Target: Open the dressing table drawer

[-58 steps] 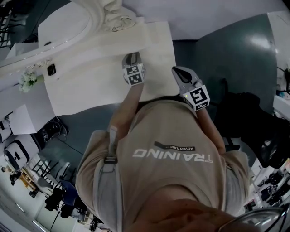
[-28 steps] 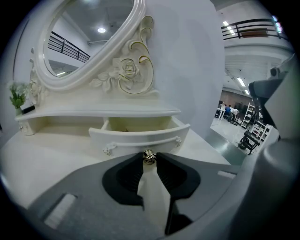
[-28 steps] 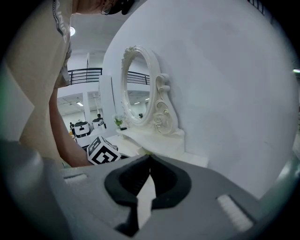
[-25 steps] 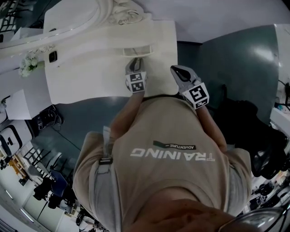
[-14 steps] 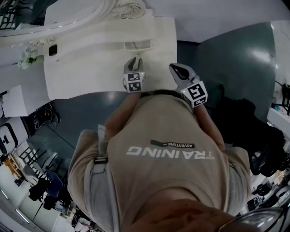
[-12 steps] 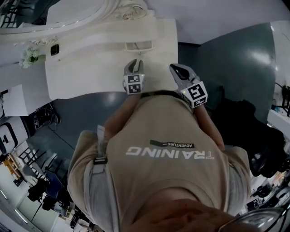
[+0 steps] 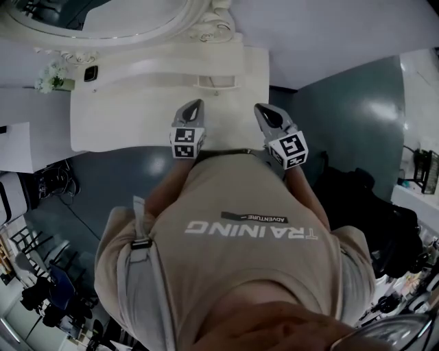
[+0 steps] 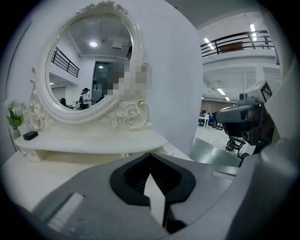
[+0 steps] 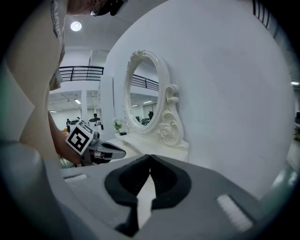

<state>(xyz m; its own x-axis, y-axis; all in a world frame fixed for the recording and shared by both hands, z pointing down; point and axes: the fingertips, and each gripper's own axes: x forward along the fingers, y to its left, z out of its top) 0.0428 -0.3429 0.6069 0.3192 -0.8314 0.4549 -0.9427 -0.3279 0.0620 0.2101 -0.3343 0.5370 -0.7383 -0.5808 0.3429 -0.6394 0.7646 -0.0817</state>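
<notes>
The white dressing table [image 7: 123, 116] runs across the top of the head view. Its small drawer [image 7: 218, 82] stands pulled out from the raised shelf under the oval mirror [image 7: 103, 17]. My left gripper [image 7: 194, 105] hovers over the tabletop, short of the drawer and to its left, shut on nothing. My right gripper [image 7: 262, 110] hangs over the table's right end, also shut and empty. In the left gripper view the shut left gripper [image 8: 150, 154] points at the shelf [image 8: 93, 140] below the mirror [image 8: 89, 70]. The right gripper [image 9: 150, 157] aims along the table.
A small flower pot [image 7: 51, 75] and a black object [image 7: 91, 73] sit at the shelf's left end. A white wall backs the table. Grey floor [image 7: 357, 103] lies right of it. Cables and chairs crowd the floor at far left [image 7: 48, 185].
The drawer came out of the shelf while my left gripper was at it. Since then the left gripper has drawn back and left from the drawer. The right gripper has barely moved.
</notes>
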